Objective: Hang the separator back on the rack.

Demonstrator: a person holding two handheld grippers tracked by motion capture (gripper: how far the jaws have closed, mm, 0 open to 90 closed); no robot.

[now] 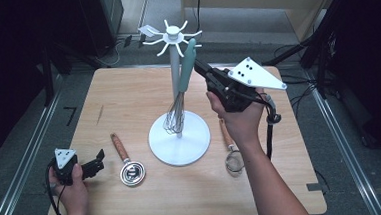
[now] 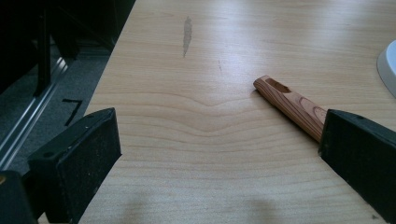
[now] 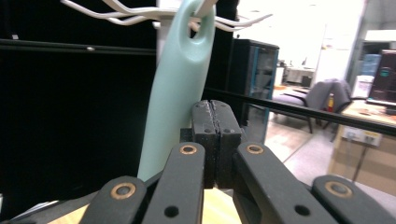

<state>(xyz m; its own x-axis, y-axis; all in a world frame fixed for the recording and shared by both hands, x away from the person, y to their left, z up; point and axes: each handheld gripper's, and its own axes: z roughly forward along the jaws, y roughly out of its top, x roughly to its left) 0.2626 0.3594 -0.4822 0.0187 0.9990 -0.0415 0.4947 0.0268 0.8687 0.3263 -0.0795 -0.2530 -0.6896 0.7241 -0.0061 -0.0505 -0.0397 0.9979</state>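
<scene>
No legible text — none anywhere.

My left gripper (image 1: 97, 162) rests low w/ jaws wide apart; right gripper (image 1: 199, 67) is raised, jaws pressed together.

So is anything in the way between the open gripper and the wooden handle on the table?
Nothing visible is. The left gripper rests open at the table edge, and in its own view bare wood lies between its fingers. The wooden handle lies just ahead, its near end behind the other finger.
</scene>
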